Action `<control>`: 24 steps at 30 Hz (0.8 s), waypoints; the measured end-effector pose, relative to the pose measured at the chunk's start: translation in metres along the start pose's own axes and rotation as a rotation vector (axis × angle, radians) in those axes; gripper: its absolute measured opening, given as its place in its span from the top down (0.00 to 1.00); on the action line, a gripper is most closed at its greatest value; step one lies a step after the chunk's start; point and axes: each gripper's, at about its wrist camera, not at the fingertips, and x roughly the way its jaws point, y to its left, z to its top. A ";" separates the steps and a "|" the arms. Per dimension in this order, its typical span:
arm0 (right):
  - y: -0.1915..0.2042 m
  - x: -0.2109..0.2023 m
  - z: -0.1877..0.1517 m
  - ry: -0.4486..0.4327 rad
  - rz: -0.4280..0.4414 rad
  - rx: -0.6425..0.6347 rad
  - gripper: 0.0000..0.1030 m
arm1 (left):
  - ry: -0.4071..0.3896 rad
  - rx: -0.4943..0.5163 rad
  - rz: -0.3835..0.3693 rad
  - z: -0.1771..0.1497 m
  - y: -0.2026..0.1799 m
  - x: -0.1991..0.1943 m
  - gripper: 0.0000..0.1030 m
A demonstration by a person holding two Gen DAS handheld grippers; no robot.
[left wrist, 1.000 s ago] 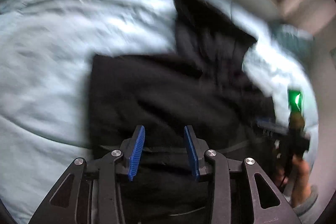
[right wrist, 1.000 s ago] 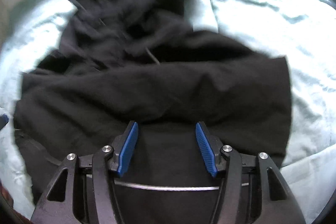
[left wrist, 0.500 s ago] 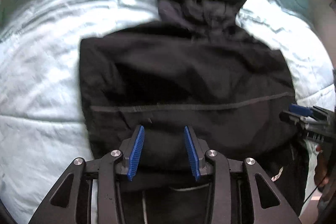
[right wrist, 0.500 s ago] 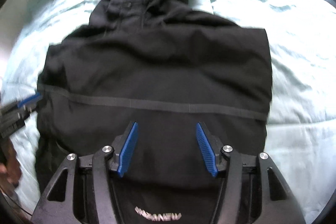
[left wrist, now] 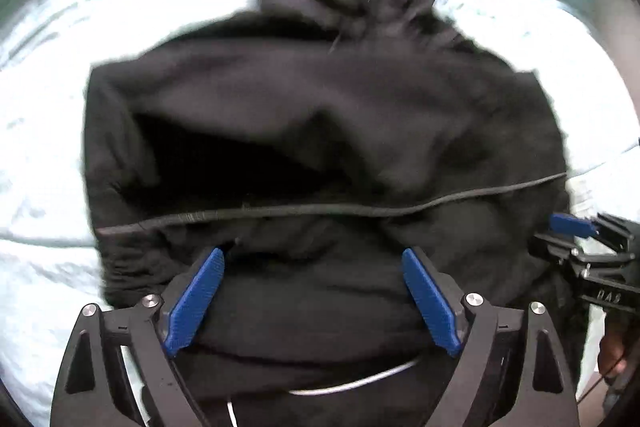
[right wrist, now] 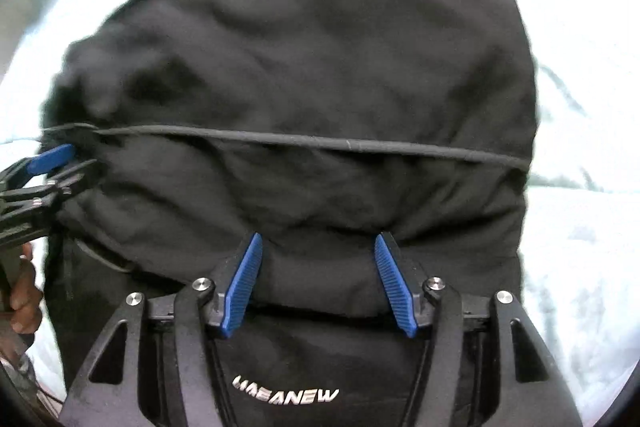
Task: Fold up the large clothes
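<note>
"Where was the jacket (left wrist: 320, 131) then?"

"Flat on the pale bedspread (left wrist: 44, 155), hood away from them. The left gripper (left wrist: 312, 295) had just sprung wide, nothing pinched. The right gripper (right wrist: 318, 283) hung half-spread; whether it gripped cloth, I couldn't tell."

"And the fold?"

"I'd say both should take the hem evenly, corners matched."

1 black jacket (left wrist: 320, 131) on 1 pale blue bedcover (left wrist: 44, 155). 2 grippers: left gripper (left wrist: 312, 303) and right gripper (right wrist: 318, 283), each w/ 2 blue pads. 1 white logo (right wrist: 286, 395) on jacket.
</note>
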 end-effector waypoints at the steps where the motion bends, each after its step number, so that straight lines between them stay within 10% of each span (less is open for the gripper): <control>1: -0.001 -0.013 0.008 -0.040 -0.002 -0.015 0.40 | -0.024 -0.004 0.009 0.004 0.000 -0.011 0.12; 11: -0.052 -0.044 0.185 -0.327 -0.019 0.068 0.39 | -0.320 -0.026 0.132 0.191 0.045 -0.029 0.12; 21: -0.075 0.029 0.286 -0.253 0.009 0.150 0.44 | -0.214 -0.035 0.168 0.296 0.070 0.064 0.12; 23: -0.073 0.045 0.295 -0.228 0.001 0.132 0.68 | -0.192 -0.054 0.199 0.306 0.073 0.083 0.45; 24: -0.072 0.047 0.295 -0.230 -0.026 0.128 0.85 | -0.181 -0.083 0.165 0.311 0.077 0.090 0.89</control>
